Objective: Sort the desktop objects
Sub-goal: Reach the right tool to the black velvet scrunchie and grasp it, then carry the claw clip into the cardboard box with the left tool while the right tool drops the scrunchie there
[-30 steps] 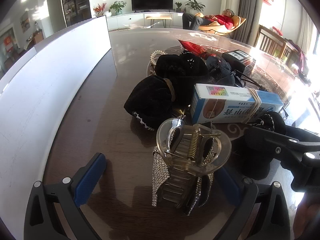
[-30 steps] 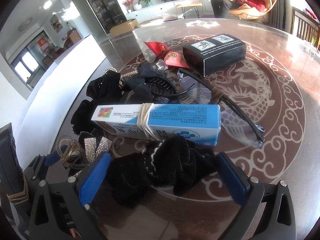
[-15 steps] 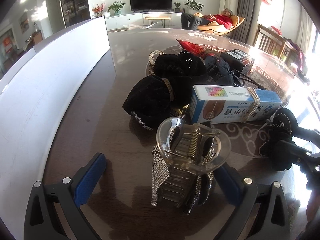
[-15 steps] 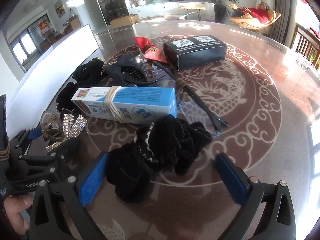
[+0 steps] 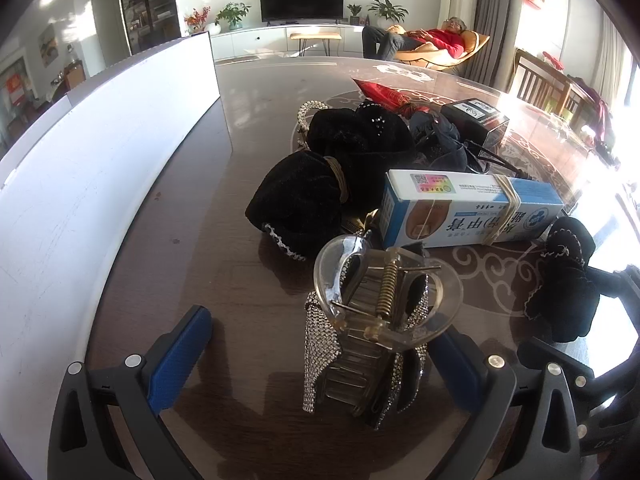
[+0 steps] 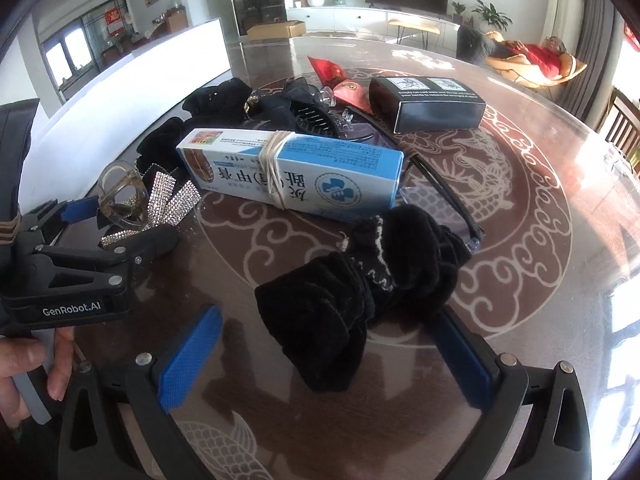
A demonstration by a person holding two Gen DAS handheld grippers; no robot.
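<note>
On the worktop (image 6: 540, 240), both tongs gaped: left tongs (image 5: 320, 364) around the clear hair claw (image 5: 384, 304); right tongs (image 6: 324, 356) around the black scrunchie (image 6: 360, 280); closing seemed next.

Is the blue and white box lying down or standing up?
Lying down. The blue and white box rests on its long side on the table, with a rubber band wrapped around its middle.

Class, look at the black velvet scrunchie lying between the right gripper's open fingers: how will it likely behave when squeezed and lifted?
The black velvet scrunchie looks soft and crumpled, so it would probably compress between the right gripper fingers rather than resist. Being gathered fabric, it would likely sag when lifted. Its fuzzy surface suggests that it is unlikely to slip or roll.
</note>
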